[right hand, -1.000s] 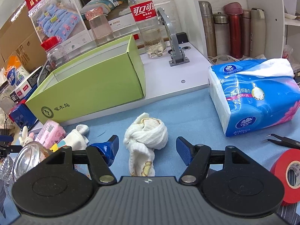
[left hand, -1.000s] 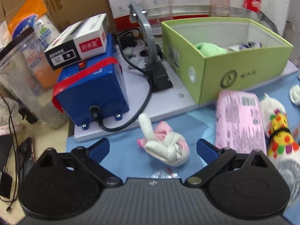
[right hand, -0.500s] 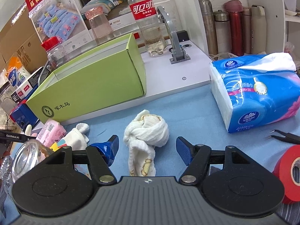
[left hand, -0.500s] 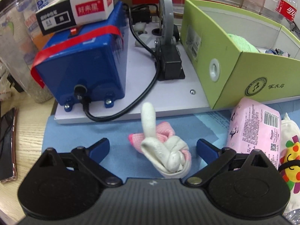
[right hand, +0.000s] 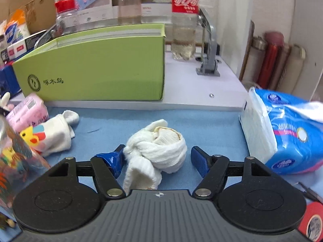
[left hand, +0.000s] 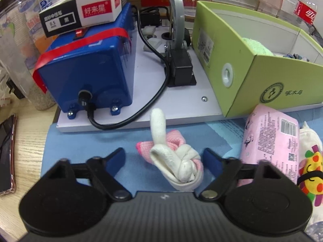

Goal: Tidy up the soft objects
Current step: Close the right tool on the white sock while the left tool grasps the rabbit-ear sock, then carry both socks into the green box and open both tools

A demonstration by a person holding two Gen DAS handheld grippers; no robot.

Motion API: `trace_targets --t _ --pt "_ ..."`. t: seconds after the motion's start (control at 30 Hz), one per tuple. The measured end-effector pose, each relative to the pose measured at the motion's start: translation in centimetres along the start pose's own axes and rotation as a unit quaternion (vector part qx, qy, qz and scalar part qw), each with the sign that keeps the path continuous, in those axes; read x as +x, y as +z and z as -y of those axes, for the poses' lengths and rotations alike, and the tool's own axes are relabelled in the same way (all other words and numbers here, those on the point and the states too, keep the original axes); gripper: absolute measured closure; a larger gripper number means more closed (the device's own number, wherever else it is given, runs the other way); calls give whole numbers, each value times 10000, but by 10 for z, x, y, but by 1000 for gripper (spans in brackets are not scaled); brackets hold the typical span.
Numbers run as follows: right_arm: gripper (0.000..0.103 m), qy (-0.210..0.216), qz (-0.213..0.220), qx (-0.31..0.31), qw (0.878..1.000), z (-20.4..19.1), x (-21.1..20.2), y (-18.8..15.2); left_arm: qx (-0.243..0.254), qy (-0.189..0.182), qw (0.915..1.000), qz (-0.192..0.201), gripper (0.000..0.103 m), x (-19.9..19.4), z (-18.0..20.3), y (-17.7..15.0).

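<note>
**Item 1. Left gripper, left wrist view.**
Between the jaws: knotted pink-and-white sock, lying on the blue mat of the worktop. The jaws have just been closing and now stand about half open. The pad on the right of the view is just beside the knot; whether it touches cannot be told. The other pad is clearly apart from it. Nothing is gripped.
Just beyond the jaws: the sock's white tail, pointing away.
To the right of the jaws: pink tissue pack.
Far right: green box, open-topped, with a pale green soft item already inside.
Far left: blue device on a white board.

**Item 2. Right gripper, right wrist view.**
Between the jaws: white knotted cloth on the mat. The jaws have just been opening a little and stand moderately open. The pad on the left of the view touches or nearly touches the cloth; the other is apart. No hold.
To the left of the jaws: white pouch.
To the right: blue tissue bag.
Beyond the jaws: the green box.

**Handling note (judgement).**
Step in hand: grasping one soft bundle per gripper for the green box. Centre each knot between the pads before closing, and pinch the dense knot, not a loose tail. Lift clear of the box wall before moving over it.
</note>
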State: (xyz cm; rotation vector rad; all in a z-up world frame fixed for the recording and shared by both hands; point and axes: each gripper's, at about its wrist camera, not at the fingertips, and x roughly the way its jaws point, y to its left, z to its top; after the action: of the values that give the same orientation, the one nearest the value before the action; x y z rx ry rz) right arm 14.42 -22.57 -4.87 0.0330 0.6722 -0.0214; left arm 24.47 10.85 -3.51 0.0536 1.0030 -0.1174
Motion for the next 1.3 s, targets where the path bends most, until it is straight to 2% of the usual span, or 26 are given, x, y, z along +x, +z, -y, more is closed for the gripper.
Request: trace_targets --t 0.07,0.1,0.13,0.2,0.23,0.27,0.37,0.47,0.6,0.73,0.87,0.97,1.03,1.07,1.1,1.13,1.17,1.2,1.3 --pt "43 -36 27 1 10000 3 2 1 12 -64 10000 -63 56 -6 1 1" --pt "43 -61 10 32 10000 3 3 2 -12 -107 9999 -94 58 -8 1 0" --pt "42 -89 -23 17 10000 1 3 4 -30 -108 9999 -88 58 -10 1 -1" --pt "48 -32 -35 -22 10000 -1 3 5 -112 -99 9999 -68 59 -15 -1 -5" --pt "59 21 7 -1 10000 -1 2 5 -150 -119 9998 -49 59 -19 -2 -6" --pt "64 103 26 72 9999 0 0 4 -192 -134 9997 -22 59 -24 -4 -8" --pt "66 455 94 261 9986 2 -14 4 -159 -96 9997 143 59 -48 -8 -10" --pt "66 533 470 219 9972 0 -40 13 -106 -86 9992 369 59 -72 -8 -1" --pt "65 729 961 184 9925 0 -64 49 -31 -196 9974 686 59 -97 5 33" --pt "65 652 1318 -170 9890 -12 -61 105 72 -437 9940 998 59 -110 32 83" --pt "64 700 1195 -360 9897 -26 -21 155 201 -676 9918 1069 59 -96 64 124" --pt "62 804 964 -390 9913 -34 13 172 281 -771 9923 929 59 -70 87 142" --pt "61 899 790 -369 9921 -38 33 178 302 -776 9930 838 56 -51 97 148" --pt "61 916 700 -353 9927 -41 44 181 313 -773 9932 807 47 -42 100 149" --pt "61 905 578 -320 9937 -43 53 182 309 -778 9936 765 29 -34 102 150" --pt "59 874 415 -281 9949 -45 61 183 283 -783 9937 756 25 -29 102 150" --pt "58 790 208 -239 9964 -47 67 184 276 -797 9936 753 26 -26 102 150" --pt "57 764 177 -203 9967 -47 70 184 293 -807 9936 740 26 -24 102 149" --pt "54 759 578 -58 9954 -44 63 184 326 -743 9937 768 26 -25 98 145"
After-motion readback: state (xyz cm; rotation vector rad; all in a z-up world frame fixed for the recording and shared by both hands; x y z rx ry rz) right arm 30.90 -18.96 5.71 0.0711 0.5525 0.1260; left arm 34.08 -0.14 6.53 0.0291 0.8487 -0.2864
